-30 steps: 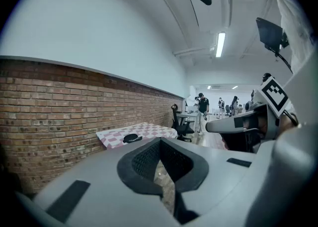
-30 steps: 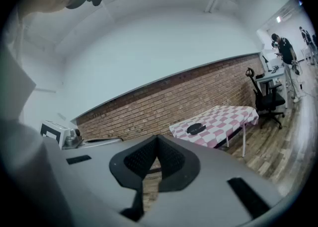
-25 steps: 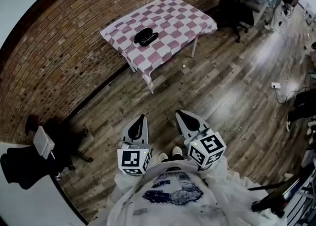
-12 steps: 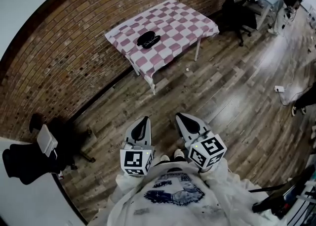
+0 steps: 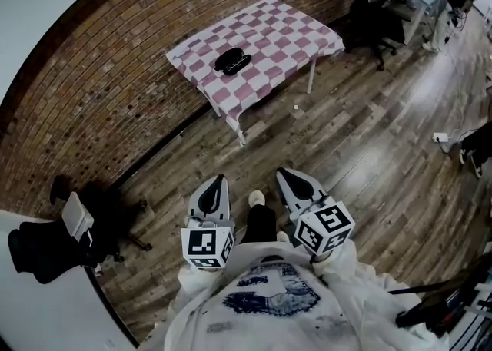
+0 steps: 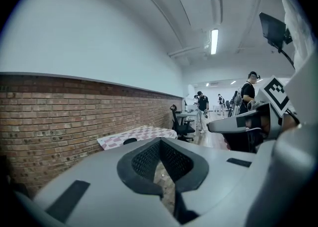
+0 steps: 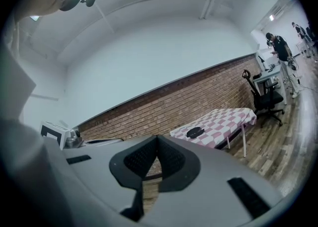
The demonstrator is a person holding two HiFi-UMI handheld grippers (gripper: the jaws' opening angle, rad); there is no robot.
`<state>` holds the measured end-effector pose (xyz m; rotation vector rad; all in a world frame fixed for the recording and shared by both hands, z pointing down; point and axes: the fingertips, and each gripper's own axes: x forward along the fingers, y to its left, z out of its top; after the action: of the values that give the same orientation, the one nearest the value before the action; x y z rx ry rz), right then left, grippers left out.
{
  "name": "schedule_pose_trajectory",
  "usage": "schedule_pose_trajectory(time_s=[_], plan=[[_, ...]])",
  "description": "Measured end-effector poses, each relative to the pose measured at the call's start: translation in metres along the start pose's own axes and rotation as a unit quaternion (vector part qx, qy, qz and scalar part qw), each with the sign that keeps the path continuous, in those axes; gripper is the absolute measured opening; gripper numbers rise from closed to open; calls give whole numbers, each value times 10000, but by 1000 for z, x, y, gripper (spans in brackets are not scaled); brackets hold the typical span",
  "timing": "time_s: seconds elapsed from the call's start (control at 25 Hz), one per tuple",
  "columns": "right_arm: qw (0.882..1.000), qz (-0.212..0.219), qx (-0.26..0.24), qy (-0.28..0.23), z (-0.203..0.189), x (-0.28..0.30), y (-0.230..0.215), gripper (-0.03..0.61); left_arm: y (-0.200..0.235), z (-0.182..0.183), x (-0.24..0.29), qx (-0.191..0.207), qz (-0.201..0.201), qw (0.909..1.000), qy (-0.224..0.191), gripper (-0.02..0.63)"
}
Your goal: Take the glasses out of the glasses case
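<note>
**Entry: glasses case on checked surface, both tongs empty**

1. We hold the left tongs (image 5: 219, 181) and the right tongs (image 5: 283, 176) close to our body, both pressed shut with nothing between them.
2. The black glasses case (image 5: 231, 61) lies near the middle of the pink-and-white checked surface (image 5: 269, 31), well apart from us. In the head view its long axis runs from lower left to upper right.
3. Wooden floor (image 5: 346, 134) lies between us and the surface, with our shoe (image 5: 257, 198) between the tongs.
4. Around it we list a brick wall (image 5: 100, 88) and a black office chair (image 5: 369, 19).
5. Writing: we cannot read the shirt print (image 5: 269, 297).
</note>
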<state>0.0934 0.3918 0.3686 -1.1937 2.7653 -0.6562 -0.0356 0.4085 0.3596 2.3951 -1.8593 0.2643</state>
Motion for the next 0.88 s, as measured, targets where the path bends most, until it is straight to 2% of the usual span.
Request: schedule_pose_trajectory(time_s=[0.48,0.88], plan=[[9993,-343,-17,152,8,60,-55,14,30,-11,84,-164,-167,9997,90,8],[9982,-353,-187,438,34,176,-84,14,111,0,182,-428,-129,9989,109,8]])
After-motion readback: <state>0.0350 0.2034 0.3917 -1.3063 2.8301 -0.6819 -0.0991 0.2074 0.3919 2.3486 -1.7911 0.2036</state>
